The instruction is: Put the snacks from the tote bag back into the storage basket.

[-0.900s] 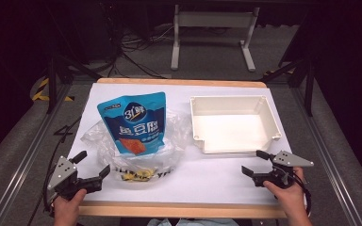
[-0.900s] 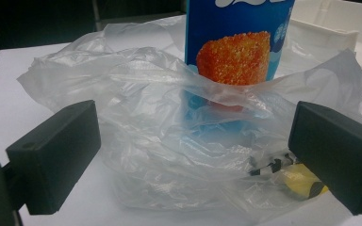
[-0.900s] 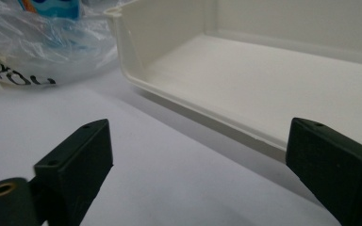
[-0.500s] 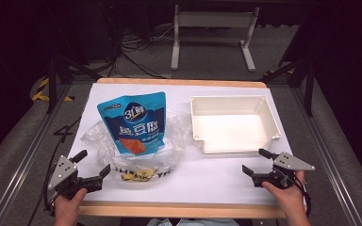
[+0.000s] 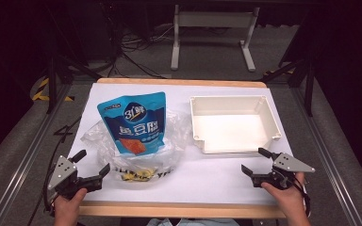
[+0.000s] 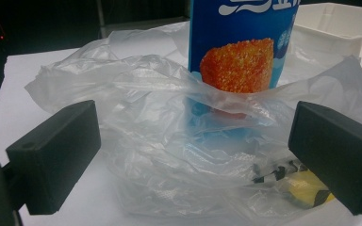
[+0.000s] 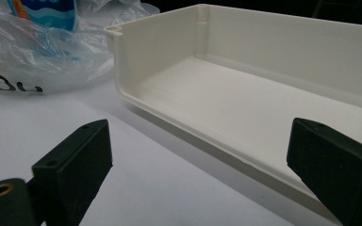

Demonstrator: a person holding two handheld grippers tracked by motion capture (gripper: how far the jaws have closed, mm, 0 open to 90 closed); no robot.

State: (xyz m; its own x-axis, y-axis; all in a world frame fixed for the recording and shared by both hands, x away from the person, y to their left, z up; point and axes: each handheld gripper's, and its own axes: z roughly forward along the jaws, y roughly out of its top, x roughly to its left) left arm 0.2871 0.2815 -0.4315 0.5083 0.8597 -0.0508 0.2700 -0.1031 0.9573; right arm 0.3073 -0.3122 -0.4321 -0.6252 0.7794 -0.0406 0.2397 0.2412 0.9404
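A blue snack pouch [image 5: 134, 123] with an orange picture stands upright inside a crumpled clear plastic bag [image 5: 169, 141] on the left half of the white table. My left gripper [image 5: 93, 161] rests near the front left corner, open, with its jaws pointing at the bag from just short of it. In the left gripper view the bag [image 6: 160, 141] and the pouch [image 6: 242, 56] sit beyond the wide jaws of the left gripper [image 6: 193, 146]. My right gripper [image 5: 253, 160] is open at the front right, aimed at the empty white tray [image 5: 233, 123]. The right gripper [image 7: 202, 160] has nothing between its jaws.
Yellow and black packets [image 5: 139, 175] lie in the bottom of the bag. The tray's near wall [image 7: 179, 120] stands a short way ahead of the right jaws. Bare white table [image 5: 207, 176] lies between the two grippers. Dark floor and stands surround the table.
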